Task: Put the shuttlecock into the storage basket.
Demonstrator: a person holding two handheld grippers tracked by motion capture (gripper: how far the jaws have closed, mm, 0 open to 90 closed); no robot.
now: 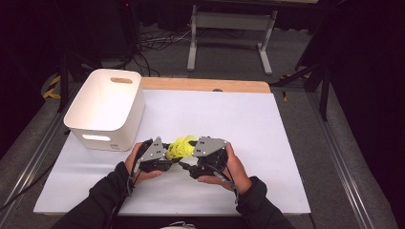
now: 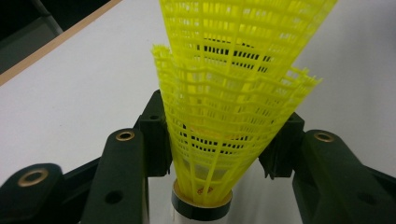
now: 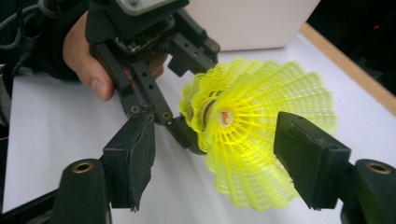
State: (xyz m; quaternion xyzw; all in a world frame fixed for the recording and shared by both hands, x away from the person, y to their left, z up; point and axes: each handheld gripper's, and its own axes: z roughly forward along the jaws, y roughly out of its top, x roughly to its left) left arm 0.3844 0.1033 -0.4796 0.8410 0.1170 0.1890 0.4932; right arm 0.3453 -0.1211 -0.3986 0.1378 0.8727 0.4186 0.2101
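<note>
Two yellow plastic shuttlecocks (image 1: 182, 146), nested one in the other, hang just above the white surface (image 1: 248, 124), between the two hands and near the white bin (image 1: 106, 107).

Left tongs (image 2: 219, 144): partly closed, pads pressing the mesh skirt of the outer one, cork base toward the camera.

Right tongs (image 3: 219, 158): jaws wide apart either side of the inner skirt, pads not touching it.

Judgement: very light, the lattice skirt springy and easily crushed or snagged. Squeeze gently low on the skirt near the stiffer cork base, not at the frilly rim.
</note>
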